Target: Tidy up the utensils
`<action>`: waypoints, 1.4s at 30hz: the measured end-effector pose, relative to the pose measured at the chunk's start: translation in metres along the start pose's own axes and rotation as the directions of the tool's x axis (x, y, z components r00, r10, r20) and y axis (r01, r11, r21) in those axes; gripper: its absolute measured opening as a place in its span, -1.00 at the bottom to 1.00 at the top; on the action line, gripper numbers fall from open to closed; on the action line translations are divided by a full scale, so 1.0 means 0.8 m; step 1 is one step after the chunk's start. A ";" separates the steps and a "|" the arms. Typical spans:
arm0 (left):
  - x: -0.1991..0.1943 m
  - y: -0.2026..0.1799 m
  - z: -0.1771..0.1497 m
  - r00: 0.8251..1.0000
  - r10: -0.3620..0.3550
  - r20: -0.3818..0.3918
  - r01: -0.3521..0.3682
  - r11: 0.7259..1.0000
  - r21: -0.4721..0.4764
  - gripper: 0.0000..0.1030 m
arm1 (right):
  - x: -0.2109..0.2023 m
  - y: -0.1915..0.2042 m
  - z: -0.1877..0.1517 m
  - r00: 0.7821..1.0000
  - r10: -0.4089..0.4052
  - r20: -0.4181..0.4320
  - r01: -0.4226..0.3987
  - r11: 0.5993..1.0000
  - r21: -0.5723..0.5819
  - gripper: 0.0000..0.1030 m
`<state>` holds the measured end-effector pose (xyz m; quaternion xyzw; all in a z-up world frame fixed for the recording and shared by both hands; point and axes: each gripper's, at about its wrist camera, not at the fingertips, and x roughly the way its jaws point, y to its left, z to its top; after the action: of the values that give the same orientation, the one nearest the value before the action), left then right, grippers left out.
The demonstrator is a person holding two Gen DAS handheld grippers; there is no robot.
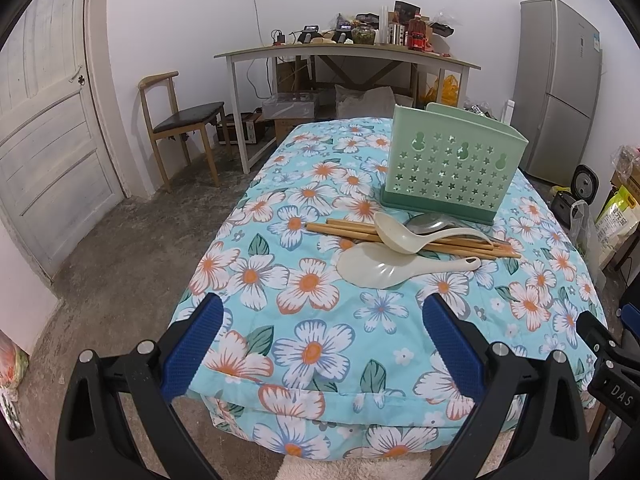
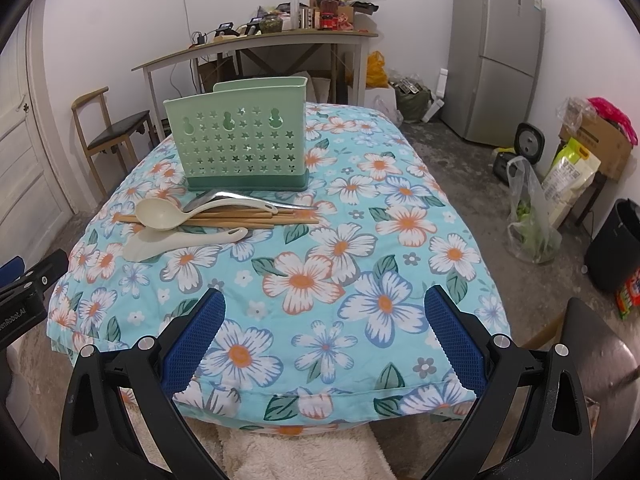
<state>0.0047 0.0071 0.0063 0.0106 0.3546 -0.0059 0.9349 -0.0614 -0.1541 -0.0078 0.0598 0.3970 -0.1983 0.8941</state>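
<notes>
A green perforated utensil holder (image 1: 448, 164) (image 2: 240, 140) stands upright on the floral tablecloth (image 1: 312, 320) (image 2: 360, 280). In front of it lies a pile: wooden chopsticks (image 1: 400, 236) (image 2: 256, 218), a cream ladle (image 1: 404, 234) (image 2: 160, 212), a cream rice paddle (image 1: 380, 268) (image 2: 168, 242) and a metal spoon (image 1: 432, 222) (image 2: 224, 196). My left gripper (image 1: 324, 312) is open over the near table edge, short of the pile. My right gripper (image 2: 326, 308) is open too, near the front edge, right of the pile. Neither holds anything.
A wooden chair (image 1: 180, 120) and a white door (image 1: 48, 140) are at the left. A cluttered desk (image 1: 344, 56) stands behind the table, a grey fridge (image 2: 496, 52) at the right. Bags (image 2: 532, 216), boxes and a black bin (image 2: 616, 240) sit on the floor at right.
</notes>
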 end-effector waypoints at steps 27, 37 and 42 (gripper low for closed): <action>0.019 -0.008 0.010 1.000 -0.017 -0.019 0.018 0.999 0.030 0.89 | 0.009 0.000 0.009 1.000 -0.003 -0.025 0.004 1.000 0.007 0.85; 0.044 -0.010 0.009 0.998 0.009 -0.058 -0.007 0.999 0.047 0.89 | 0.018 -0.001 0.010 0.999 -0.018 -0.035 0.019 1.000 0.015 0.85; 0.057 -0.016 0.011 0.997 0.025 -0.068 -0.021 0.998 0.065 0.89 | 0.030 -0.004 0.013 0.999 -0.008 -0.037 0.008 1.000 0.014 0.85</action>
<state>0.0447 -0.0059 -0.0173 0.0451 0.3860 -0.0063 0.9214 -0.0408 -0.1672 -0.0182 0.0681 0.4124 -0.2034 0.8854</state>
